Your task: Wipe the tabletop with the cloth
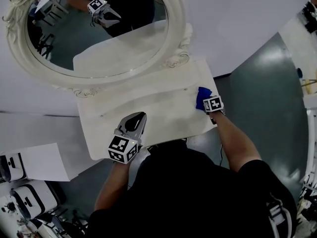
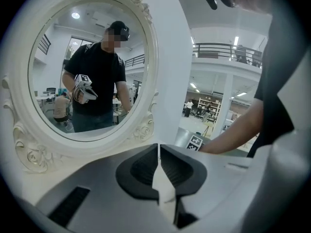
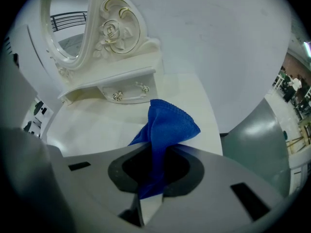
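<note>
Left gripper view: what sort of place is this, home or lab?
Probably a lab or workshop hall, not a home: a railed mezzanine, storage shelves and strip lights show behind the vanity table and its oval mirror.

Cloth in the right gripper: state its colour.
The cloth is plain blue; the right gripper view shows it best.

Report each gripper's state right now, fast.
Left gripper: shut, nothing between its jaws.
Right gripper: shut on the blue cloth.

One blue cloth (image 1: 202,97). One oval mirror (image 1: 174,42). One white surface (image 1: 148,103). Two tools: left tool (image 1: 139,117), right tool (image 1: 207,106). One drawer (image 3: 129,92), two knobs (image 3: 118,96).
</note>
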A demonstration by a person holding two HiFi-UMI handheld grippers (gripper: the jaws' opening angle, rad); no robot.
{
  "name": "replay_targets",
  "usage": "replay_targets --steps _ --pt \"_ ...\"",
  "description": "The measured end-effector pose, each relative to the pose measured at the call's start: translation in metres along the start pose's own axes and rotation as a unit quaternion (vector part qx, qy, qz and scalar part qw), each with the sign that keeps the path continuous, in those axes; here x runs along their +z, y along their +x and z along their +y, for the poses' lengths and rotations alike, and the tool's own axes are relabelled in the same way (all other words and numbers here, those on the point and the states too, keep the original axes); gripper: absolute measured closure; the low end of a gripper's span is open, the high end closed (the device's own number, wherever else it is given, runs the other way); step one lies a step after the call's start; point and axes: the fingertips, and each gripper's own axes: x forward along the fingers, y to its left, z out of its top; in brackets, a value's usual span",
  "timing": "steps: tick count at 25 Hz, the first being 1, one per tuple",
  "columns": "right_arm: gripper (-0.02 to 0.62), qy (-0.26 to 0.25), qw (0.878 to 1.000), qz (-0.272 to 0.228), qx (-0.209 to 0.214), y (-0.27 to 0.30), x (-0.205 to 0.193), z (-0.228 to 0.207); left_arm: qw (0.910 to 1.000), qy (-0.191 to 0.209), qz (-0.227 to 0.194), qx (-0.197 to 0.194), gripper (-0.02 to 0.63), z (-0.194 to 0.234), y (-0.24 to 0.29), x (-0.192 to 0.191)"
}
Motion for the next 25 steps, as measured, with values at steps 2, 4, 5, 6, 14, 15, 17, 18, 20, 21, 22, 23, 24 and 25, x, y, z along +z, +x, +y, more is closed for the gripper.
replay_targets --steps 2,4,5,6,14,15,17,18,20,21,22,23,24,25 --pt "0.552 0.003 1.000 0.008 -0.003 -0.001 0.003 0.003 1.0000 -0.003 -0.004 0.008 0.581 0.008 -0.010 -0.002" --pt "0.552 -0.005 1.000 0.016 0.006 -0.003 0.009 0.016 0.9997 -0.007 -0.011 0.019 0.581 0.017 -0.024 -0.002" --pt "0.552 -0.014 1.000 0.019 0.014 -0.003 0.014 0.027 0.9995 -0.009 -0.014 0.025 0.581 0.022 -0.031 -0.003" --pt "0.552 -0.023 0.999 0.022 0.024 -0.003 0.019 0.039 0.9993 -0.012 -0.018 0.031 0.581 0.027 -0.039 -0.003" --pt "0.552 -0.105 0.985 0.030 0.131 0.015 0.060 0.209 0.9951 -0.033 -0.041 0.084 0.581 0.067 -0.114 -0.021" --pt "0.552 -0.116 0.982 0.028 0.146 0.017 0.066 0.235 0.9944 -0.036 -0.042 0.090 0.581 0.073 -0.125 -0.024" --pt "0.552 -0.142 0.974 0.023 0.176 0.021 0.079 0.290 0.9924 -0.044 -0.044 0.106 0.581 0.088 -0.146 -0.033" --pt "0.552 -0.156 0.969 0.021 0.191 0.025 0.085 0.318 0.9909 -0.049 -0.046 0.117 0.581 0.095 -0.157 -0.040" --pt "0.552 -0.180 0.958 0.018 0.222 0.032 0.094 0.374 0.9874 -0.060 -0.048 0.138 0.581 0.107 -0.179 -0.056" --pt "0.552 -0.190 0.953 0.017 0.237 0.034 0.097 0.401 0.9857 -0.064 -0.049 0.147 0.581 0.112 -0.190 -0.063" --pt "0.552 -0.197 0.948 0.017 0.250 0.036 0.098 0.427 0.9841 -0.069 -0.050 0.156 0.581 0.117 -0.201 -0.070" --pt "0.552 -0.203 0.943 0.018 0.263 0.037 0.099 0.452 0.9826 -0.073 -0.051 0.163 0.581 0.121 -0.211 -0.075" --pt "0.552 -0.210 0.938 0.021 0.274 0.037 0.098 0.476 0.9810 -0.077 -0.052 0.171 0.581 0.125 -0.222 -0.080" --pt "0.552 -0.217 0.933 0.026 0.285 0.038 0.096 0.499 0.9793 -0.081 -0.053 0.178 0.581 0.129 -0.233 -0.084"
